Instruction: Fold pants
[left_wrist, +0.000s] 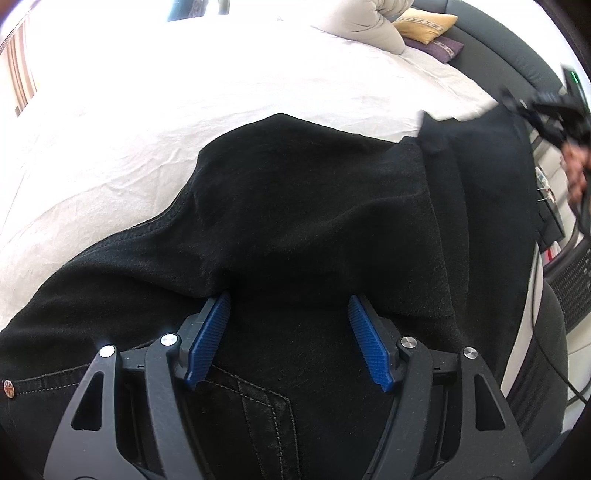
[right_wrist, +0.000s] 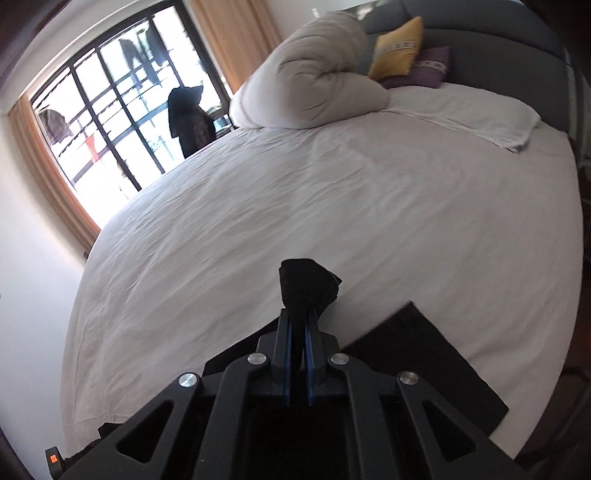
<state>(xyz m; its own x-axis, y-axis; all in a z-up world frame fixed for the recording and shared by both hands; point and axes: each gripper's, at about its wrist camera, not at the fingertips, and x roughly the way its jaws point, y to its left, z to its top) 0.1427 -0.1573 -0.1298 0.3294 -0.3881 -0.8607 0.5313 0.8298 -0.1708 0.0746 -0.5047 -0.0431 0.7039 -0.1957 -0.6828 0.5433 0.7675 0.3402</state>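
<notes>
Black pants (left_wrist: 303, 206) lie spread over the white bed sheet (left_wrist: 147, 96), waistband and a pocket seam near the bottom of the left wrist view. My left gripper (left_wrist: 290, 306) hovers just over the dark cloth with its blue pads (left_wrist: 207, 336) wide apart and nothing pressed between them. At the far right of that view my right gripper (left_wrist: 546, 107), held by a hand, lifts a pant leg end. In the right wrist view my right gripper (right_wrist: 297, 314) is shut on a bunched end of the pants (right_wrist: 306, 284), which pokes out past the fingertips above the sheet (right_wrist: 295, 192).
A rolled grey duvet (right_wrist: 310, 77), a yellow cushion (right_wrist: 397, 50) and a purple cushion (right_wrist: 428, 68) sit at the dark headboard. A barred window (right_wrist: 110, 110) with curtains is on the left. Cables and equipment (left_wrist: 569, 280) stand off the bed's right side.
</notes>
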